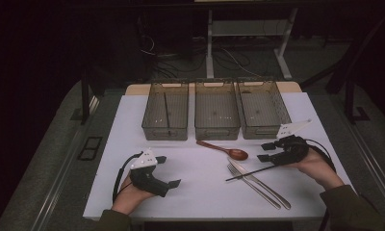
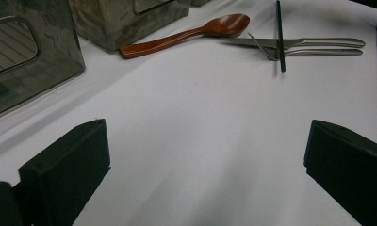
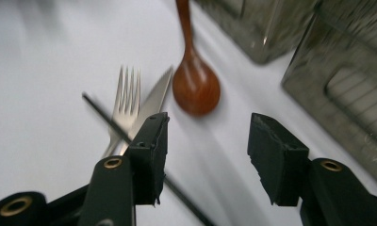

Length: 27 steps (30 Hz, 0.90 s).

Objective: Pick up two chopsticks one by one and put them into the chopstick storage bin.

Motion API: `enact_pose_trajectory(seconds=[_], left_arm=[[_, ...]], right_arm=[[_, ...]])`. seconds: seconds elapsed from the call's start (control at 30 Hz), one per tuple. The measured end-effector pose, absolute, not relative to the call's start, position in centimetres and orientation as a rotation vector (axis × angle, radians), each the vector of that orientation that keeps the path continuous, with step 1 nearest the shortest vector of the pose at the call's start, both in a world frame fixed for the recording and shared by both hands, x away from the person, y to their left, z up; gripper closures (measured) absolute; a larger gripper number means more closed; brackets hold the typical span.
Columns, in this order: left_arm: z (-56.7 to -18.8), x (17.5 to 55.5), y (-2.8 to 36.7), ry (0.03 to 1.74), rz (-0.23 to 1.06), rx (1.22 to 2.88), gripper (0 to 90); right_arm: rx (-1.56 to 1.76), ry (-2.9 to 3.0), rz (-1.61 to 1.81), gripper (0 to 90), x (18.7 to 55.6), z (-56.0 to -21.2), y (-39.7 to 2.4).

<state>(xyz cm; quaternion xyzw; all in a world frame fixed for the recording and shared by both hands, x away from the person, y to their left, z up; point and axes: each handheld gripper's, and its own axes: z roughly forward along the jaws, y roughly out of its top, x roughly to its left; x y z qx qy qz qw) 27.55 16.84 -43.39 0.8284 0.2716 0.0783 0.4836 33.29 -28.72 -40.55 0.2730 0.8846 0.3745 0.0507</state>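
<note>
We see black chopstick (image 1: pixel 258 172) on table (image 1: pixel 200 185), lying slantwise across fork (image 1: pixel 250 183) and knife (image 1: pixel 260 180), its far end under right gripper (image 1: pixel 266 151). Right jaws half open, nothing between, chopstick passing just beneath one jaw. Left gripper (image 1: pixel 167 171) farther off, jaws wide, empty. Wooden spoon (image 1: pixel 223 149) beside. Three bins: left bin (image 1: pixel 165 109) holds one chopstick; other two look empty.

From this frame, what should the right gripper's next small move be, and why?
Probably lower the right gripper a little and shift it so its jaws straddle the black chopstick, then close. Its jaws stand open with nothing between them, and in the right gripper view the chopstick passes beside one jaw, lying across the fork and knife. One chopstick already lies in the left bin.
</note>
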Motion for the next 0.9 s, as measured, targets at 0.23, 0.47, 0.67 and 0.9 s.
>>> enact_pose_trajectory(seconds=[0.23, 0.47, 0.67, 0.9], left_arm=[[-43.4, 27.5, 16.9, 0.662, 0.191, 2.018, 0.0], [-43.4, 27.6, 16.9, 0.662, 0.190, 2.020, 0.0], [-43.4, 27.6, 16.9, 0.663, 0.191, 2.020, 0.0], [-43.4, 27.5, 16.9, 0.663, 0.191, 2.019, 0.0]], right_arm=[[0.754, 2.808, 1.032, 52.1, 33.0, -42.2, -28.5], [0.628, 2.888, 0.956, 60.2, 33.1, -43.2, -28.3], [0.574, 2.926, 0.927, 66.2, 33.0, -43.6, -28.1], [0.533, 2.941, 0.913, 71.2, 32.8, -43.7, -28.1]])
